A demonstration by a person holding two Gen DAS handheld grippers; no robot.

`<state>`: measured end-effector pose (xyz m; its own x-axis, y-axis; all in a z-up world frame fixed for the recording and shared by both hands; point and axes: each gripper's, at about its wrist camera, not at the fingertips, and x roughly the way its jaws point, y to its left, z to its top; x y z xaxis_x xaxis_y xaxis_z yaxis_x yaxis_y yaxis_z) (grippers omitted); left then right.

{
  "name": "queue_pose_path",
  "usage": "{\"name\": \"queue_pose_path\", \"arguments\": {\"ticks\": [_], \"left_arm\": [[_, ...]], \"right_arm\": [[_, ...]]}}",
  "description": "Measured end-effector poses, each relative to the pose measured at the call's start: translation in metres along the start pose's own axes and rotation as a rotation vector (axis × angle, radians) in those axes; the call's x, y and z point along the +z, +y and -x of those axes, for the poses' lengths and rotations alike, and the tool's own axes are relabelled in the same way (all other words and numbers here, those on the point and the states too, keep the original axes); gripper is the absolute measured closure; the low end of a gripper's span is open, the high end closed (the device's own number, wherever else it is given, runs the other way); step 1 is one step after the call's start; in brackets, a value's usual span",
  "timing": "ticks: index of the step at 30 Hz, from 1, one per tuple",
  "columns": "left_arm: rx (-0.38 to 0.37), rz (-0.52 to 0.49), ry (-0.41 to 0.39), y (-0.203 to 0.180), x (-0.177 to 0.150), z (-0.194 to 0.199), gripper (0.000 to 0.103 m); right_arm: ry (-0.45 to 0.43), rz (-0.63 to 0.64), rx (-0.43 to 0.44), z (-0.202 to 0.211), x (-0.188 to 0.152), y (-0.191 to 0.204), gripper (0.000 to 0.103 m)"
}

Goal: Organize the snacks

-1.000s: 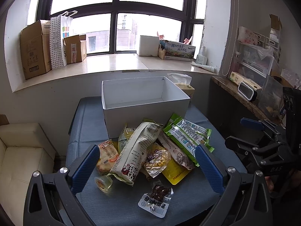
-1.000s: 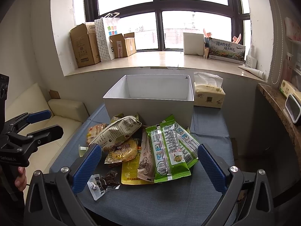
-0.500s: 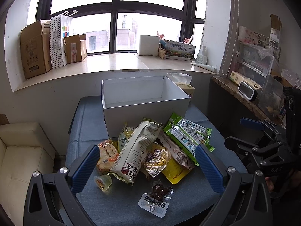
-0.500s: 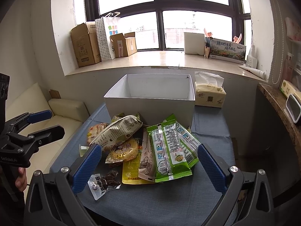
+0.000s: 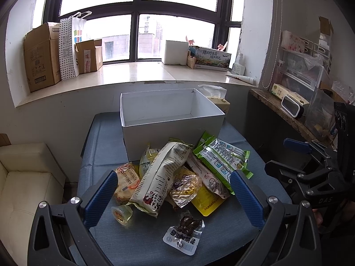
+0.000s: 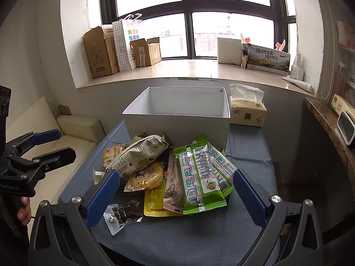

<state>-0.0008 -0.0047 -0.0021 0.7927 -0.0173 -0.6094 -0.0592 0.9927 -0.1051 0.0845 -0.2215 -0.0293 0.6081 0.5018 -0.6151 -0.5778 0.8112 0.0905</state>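
Left gripper [image 5: 173,195]: held low at the table's near edge, blue-padded fingers spread wide, nothing between them. In the right wrist view it shows side-on at the left [image 6: 53,146], off the table's left edge over the sofa side.
Right gripper [image 6: 175,196]: also at the near edge, jaws wide apart and holding nothing. From the left wrist view it sits off the table's right edge [image 5: 286,155].
Table [image 5: 102,137]: blue cloth top, with the snacks heaped in the middle and towards the near edge.
White box [image 5: 170,119]: open-topped, at the far edge of the table, touching the back of the heap; what I can see of its inside shows only bare white walls.
Green packs [image 6: 199,173]: two lying overlapped on the right side of the heap, just ahead of the right gripper's right finger.
Long white bag [image 5: 162,177]: lies diagonally over the middle of the heap, between the left gripper's fingers as seen along them.
Yellow crinkly pack [image 6: 146,177]: under the white bag's near end, just beside the right gripper's left finger.
Yellow flat pouch [image 6: 155,204]: at the bottom of the heap, poking out towards the near edge.
Dark-filled sachet [image 5: 185,232]: alone, apart from the heap, closest to the near edge.
Jelly cup [image 5: 121,215]: near-left of the heap, just beside the left gripper's left finger.
Tissue pack [image 6: 247,110]: far-right corner, right beside the white box.
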Motion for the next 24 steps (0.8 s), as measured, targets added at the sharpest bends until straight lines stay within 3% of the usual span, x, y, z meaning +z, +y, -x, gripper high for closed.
{"name": "queue_pose_path", "arguments": {"ticks": [24], "left_arm": [[0.01, -0.012, 0.008, -0.0007, -0.0023, -0.0022, 0.0]], "right_arm": [[0.008, 0.002, 0.0, -0.0019, -0.002, 0.0005, 0.0]]}}
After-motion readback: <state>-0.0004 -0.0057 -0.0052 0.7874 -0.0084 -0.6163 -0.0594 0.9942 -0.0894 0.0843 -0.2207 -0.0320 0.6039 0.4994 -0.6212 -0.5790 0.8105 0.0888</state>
